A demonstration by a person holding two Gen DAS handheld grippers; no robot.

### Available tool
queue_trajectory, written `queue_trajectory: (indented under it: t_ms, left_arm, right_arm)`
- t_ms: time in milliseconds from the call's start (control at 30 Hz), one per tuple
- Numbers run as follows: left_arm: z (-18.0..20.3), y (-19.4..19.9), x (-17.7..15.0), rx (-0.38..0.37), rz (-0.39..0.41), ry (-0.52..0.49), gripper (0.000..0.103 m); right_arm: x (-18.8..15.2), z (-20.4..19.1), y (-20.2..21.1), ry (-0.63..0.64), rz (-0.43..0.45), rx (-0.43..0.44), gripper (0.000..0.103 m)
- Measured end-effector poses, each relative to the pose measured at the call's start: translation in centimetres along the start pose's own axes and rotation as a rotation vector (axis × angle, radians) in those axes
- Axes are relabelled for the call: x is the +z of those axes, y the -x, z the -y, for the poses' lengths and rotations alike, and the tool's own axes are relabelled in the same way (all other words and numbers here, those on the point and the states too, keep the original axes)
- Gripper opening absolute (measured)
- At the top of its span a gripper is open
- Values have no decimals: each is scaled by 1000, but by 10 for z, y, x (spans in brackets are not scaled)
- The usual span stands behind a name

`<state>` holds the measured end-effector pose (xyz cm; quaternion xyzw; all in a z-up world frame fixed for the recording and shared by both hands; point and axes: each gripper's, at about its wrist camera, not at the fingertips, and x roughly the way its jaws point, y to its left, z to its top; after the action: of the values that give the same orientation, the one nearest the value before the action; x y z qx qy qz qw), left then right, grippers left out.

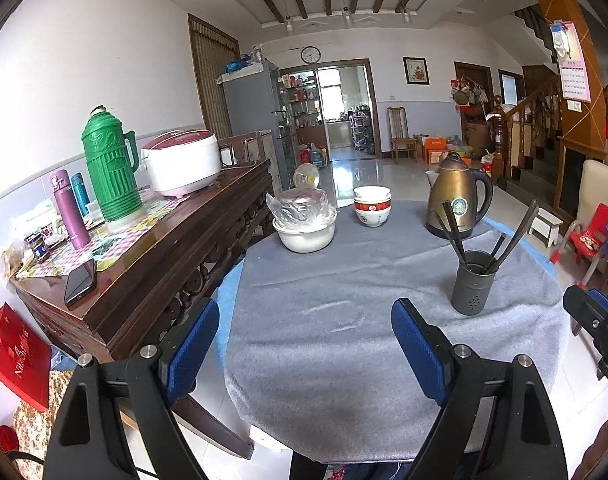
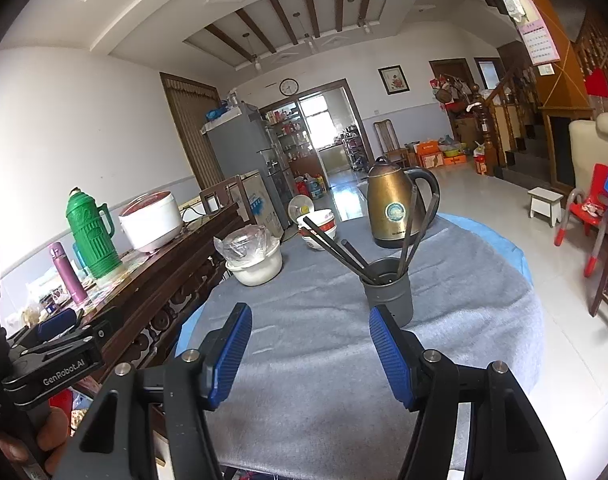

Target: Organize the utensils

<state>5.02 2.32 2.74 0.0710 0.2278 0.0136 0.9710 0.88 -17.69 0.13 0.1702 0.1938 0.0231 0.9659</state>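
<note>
upright, holder (image 2: 387,294) | chopsticks (image 2: 345,254) inside (leaning) | both tools spread

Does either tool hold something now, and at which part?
Nothing is held. The left tool and the right tool are both open, empty above the grey cloth.

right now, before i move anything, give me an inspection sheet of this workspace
surface: round table under a grey cloth, mostly bare in front.
job's things: dark chopsticks stand fanned in a grey holder, all upright or leaning.
clutter: brass kettle, stacked bowls, white pot with plastic wrap.
grippers: left tongs open, empty; right tongs open, empty, just short of the holder.
cables: cord behind the rice cooker on the sideboard.
surroundings: green thermos, phone, red chair.
</note>
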Motion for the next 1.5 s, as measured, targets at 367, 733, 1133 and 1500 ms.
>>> queue_trajectory:
  t_ms: [367, 733, 1133, 1500]
  left_arm:
    - [-6, -2, -4, 5, -8, 14, 88]
    - [-7, -4, -7, 8, -18, 12, 88]
    - [-8, -5, -8, 9, -27, 17, 88]
    - [-9, -8, -10, 15, -36, 18, 88]
  right_arm:
    - [-1, -6, -2, 17, -7, -3, 66]
    - [-4, -4, -5, 6, -12, -7, 66]
    - [-4, -4, -5, 7, -14, -8, 66]
    - [-5, -5, -5, 6, -16, -9, 66]
